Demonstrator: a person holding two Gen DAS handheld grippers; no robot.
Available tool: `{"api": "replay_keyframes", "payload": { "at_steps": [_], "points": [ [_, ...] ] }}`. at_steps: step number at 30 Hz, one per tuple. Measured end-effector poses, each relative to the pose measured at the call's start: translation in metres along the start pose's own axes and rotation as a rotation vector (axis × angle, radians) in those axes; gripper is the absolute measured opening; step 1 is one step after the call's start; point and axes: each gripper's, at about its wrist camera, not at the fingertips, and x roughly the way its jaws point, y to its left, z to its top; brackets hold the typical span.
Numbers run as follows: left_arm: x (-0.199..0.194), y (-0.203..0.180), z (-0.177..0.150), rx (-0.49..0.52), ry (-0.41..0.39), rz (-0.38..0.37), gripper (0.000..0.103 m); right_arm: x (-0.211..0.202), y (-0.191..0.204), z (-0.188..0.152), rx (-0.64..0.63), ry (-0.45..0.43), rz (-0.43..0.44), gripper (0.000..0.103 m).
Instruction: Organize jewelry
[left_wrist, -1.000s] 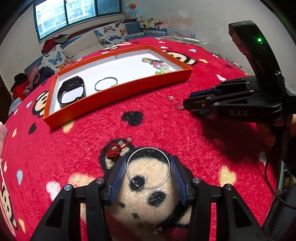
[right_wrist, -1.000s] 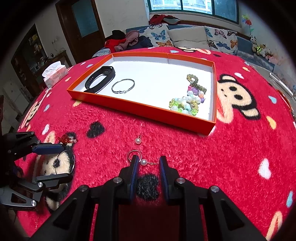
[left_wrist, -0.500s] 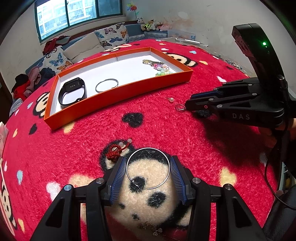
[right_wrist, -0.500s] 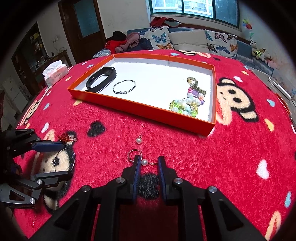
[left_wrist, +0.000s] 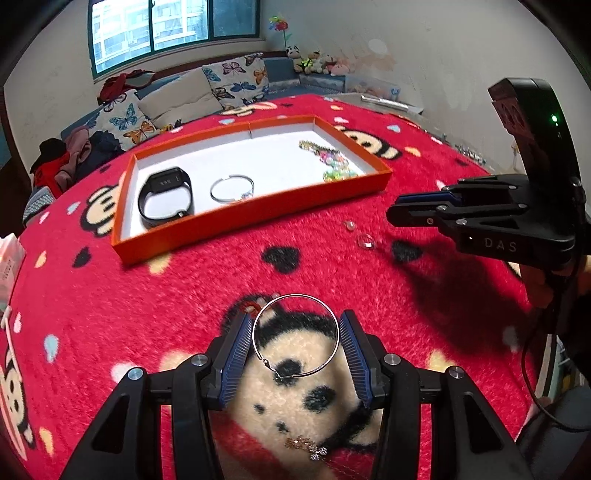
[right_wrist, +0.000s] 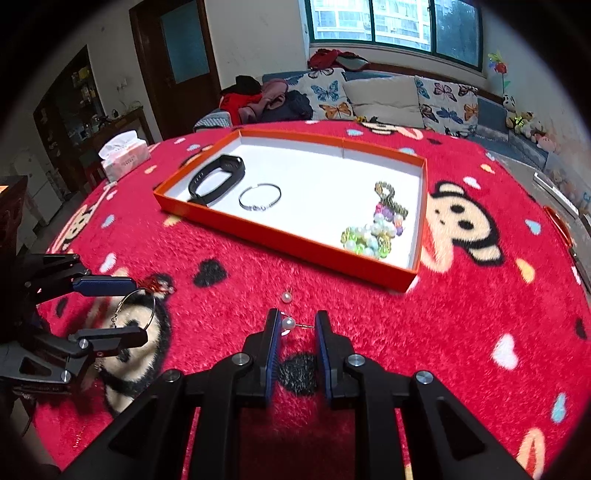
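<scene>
My left gripper is shut on a large silver hoop earring and holds it just above the red blanket; it also shows in the right wrist view. My right gripper is shut on a pearl stud earring, lifted off the blanket. A second pearl stud lies just ahead of it. The orange tray holds a black smart band, a silver bangle and beaded bracelets.
A red knot charm lies by the left gripper. A gold trinket lies under the left gripper. A small ring lies near the right gripper. A tissue box stands at the far left. A sofa lies behind.
Both grippers have lifted. The left one has raised the hoop earring off the blanket. The right one has closed on the pearl stud and picked it up.
</scene>
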Motion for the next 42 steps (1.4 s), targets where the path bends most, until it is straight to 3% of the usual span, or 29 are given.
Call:
{"api": "replay_keyframes", "payload": {
  "at_steps": [11, 21, 30, 42],
  "points": [
    [-0.008, 0.028, 0.065, -0.04, -0.085, 0.058, 0.052, -0.003, -0.007, 0.025, -0.003, -0.039, 0.008, 0.021],
    [0.047, 0.059, 0.133, -0.074, -0.047, 0.09, 0.052, 0.021, -0.027, 0.054, -0.009, -0.029, -0.036, 0.021],
    [0.092, 0.067, 0.145, -0.083, 0.011, 0.093, 0.053, 0.042, -0.042, 0.051, 0.019, 0.017, -0.044, 0.021],
    [0.106, 0.069, 0.142, -0.087, 0.043, 0.105, 0.056, 0.047, -0.042, 0.05, 0.027, 0.034, -0.03, 0.021]
  ]
}}
